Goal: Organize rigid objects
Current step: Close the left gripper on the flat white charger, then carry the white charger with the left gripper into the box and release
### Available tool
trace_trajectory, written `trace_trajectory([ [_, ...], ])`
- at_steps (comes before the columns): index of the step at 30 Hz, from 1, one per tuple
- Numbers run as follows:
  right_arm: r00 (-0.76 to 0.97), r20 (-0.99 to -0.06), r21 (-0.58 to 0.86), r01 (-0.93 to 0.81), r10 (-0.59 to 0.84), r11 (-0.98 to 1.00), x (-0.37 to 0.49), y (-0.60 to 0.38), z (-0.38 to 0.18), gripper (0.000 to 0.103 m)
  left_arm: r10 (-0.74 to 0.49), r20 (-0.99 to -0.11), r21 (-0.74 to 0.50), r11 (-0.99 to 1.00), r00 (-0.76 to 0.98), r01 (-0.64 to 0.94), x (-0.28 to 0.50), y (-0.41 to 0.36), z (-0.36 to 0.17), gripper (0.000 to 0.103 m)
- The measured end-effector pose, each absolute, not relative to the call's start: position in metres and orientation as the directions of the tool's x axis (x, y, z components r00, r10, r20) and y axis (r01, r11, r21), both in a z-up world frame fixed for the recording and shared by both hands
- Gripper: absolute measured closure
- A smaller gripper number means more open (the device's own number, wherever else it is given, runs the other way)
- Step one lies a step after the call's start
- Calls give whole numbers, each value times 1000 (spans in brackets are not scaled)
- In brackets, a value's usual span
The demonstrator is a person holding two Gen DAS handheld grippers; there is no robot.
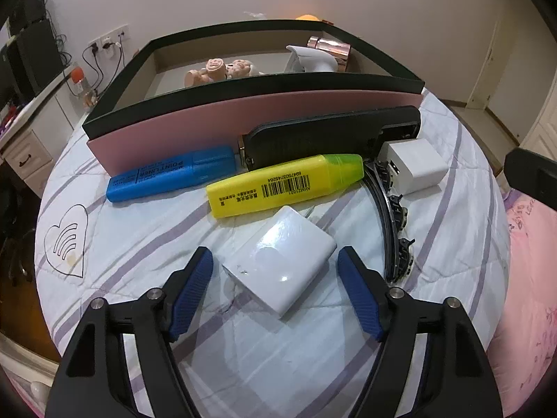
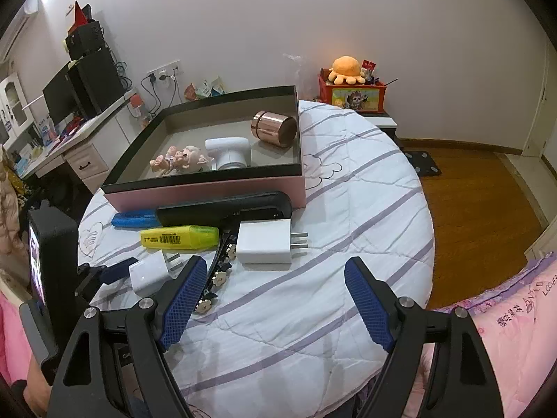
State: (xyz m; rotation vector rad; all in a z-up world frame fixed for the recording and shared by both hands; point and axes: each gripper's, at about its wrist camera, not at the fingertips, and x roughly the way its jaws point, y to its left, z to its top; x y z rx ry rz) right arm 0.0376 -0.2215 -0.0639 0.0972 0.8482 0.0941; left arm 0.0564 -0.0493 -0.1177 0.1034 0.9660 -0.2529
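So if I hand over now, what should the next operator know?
Left gripper: closed around the small charger, pads at its corners; it looks gripped and lies on the bed.
Right gripper: open, empty, over bare quilt.
Done: pig toy, sprayer and copper can are in the box.
Left: small charger, then blue marker, yellow marker, black case, big charger and hairband, all on the bed in front of the box.
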Motion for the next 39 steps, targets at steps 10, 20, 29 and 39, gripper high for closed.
trace_trajectory([
  [10, 663, -739, 119, -54, 125, 991, 36, -217, -60, 20, -206, -821, -105, 971, 533, 213, 53, -36, -112, 45],
  [20, 664, -733, 118, -86, 146, 989, 48, -205, -56, 20, -143, -772, -76, 988, 619, 134, 62, -16, -58, 45],
  [29, 684, -713, 105, -119, 158, 987, 93, -186, -39, 20, -105, -725, -61, 994, 680, 89, 128, 2, -17, 45],
  [39, 707, -688, 101, -128, 163, 987, 162, -179, -24, 20, -107, -766, -62, 994, 634, 93, 225, 2, -36, 45],
])
